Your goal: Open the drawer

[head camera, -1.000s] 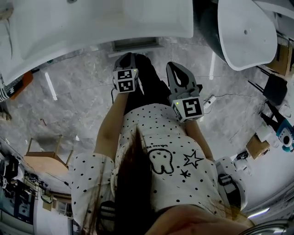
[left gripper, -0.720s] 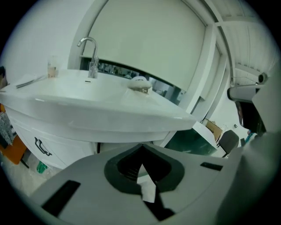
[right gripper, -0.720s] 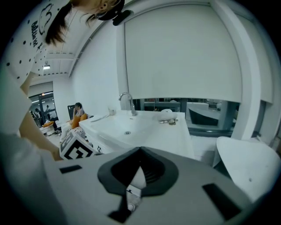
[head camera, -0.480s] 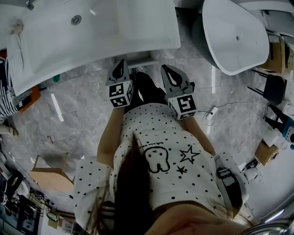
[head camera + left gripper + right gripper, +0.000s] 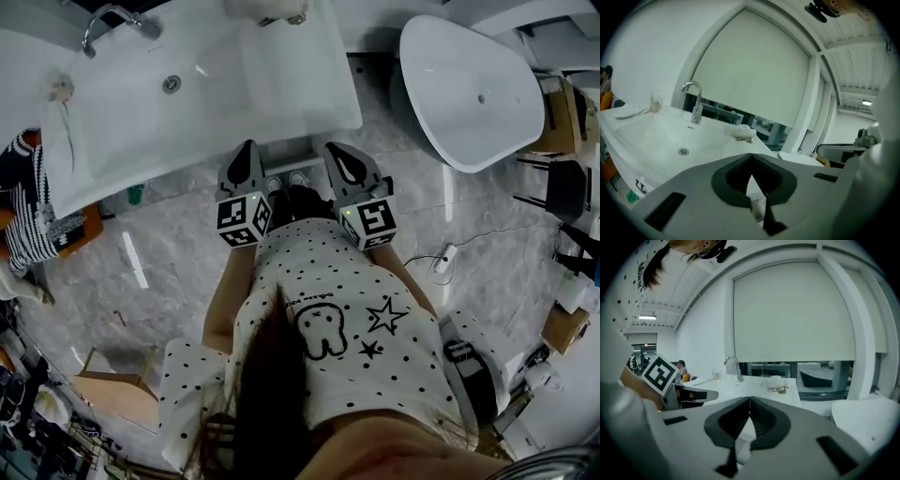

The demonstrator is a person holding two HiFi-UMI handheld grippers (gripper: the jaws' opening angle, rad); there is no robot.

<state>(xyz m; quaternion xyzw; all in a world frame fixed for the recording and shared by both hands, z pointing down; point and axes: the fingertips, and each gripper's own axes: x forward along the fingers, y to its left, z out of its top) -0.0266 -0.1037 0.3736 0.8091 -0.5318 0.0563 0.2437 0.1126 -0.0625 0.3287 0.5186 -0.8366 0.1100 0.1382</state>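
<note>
Two big white fixtures fill the space ahead: a wide basin surface [image 5: 234, 94] straight in front and a bathtub [image 5: 469, 84] to its right, both over a grey marble floor [image 5: 178, 244]. A pale blind [image 5: 754, 70] covers the window behind the basin. Smaller things sit on the surface: a curved tap [image 5: 693, 98] at the back, a drain [image 5: 683, 151] in the bowl, a glass [image 5: 655, 101] near the far left corner, and a small white object [image 5: 740, 132] with a metal piece toward the right end. A power strip [image 5: 442, 259] lies on the floor to the right.

The basin's front edge overhangs what is below it, so the drawer [image 5: 286, 153] shows only as a pale strip under that edge, between the two sets of fingers. The left gripper [image 5: 246, 150] and right gripper [image 5: 337, 152] hang in the air before the basin, each with its fingers closed tip to tip on nothing.
</note>
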